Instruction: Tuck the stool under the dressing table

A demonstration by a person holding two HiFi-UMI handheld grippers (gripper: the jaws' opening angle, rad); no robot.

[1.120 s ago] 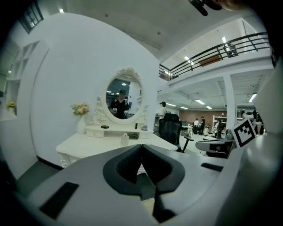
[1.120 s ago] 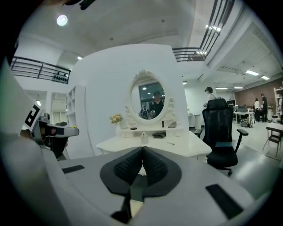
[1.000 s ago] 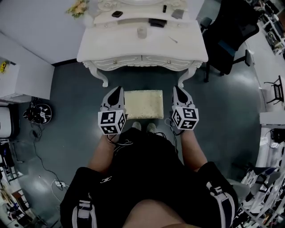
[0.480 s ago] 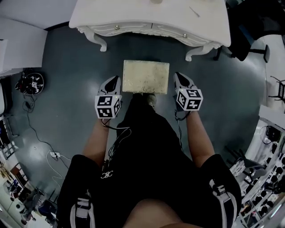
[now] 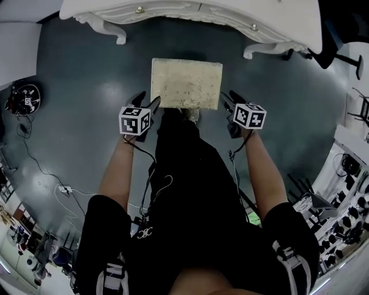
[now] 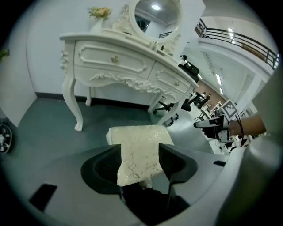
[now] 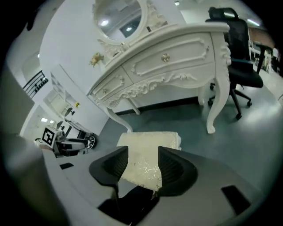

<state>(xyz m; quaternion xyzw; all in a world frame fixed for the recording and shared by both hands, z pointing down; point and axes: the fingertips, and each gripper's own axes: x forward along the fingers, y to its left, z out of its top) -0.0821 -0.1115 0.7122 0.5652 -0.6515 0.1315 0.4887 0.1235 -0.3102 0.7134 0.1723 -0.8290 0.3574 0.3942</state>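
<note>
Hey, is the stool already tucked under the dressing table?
No, in the head view the stool stands on open floor in front of the dressing table, with bare floor between them.

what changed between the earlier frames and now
Both the left gripper and the right gripper dropped to the near corners of the stool, and their jaws have just been opening, each now straddling a cushion corner without clamping it. The stool stayed out in front of the dressing table, untucked.

Stool point(image 5: 186, 83) on flr point(image 5: 86, 86), just before dressing table point(image 5: 196, 11)
</note>
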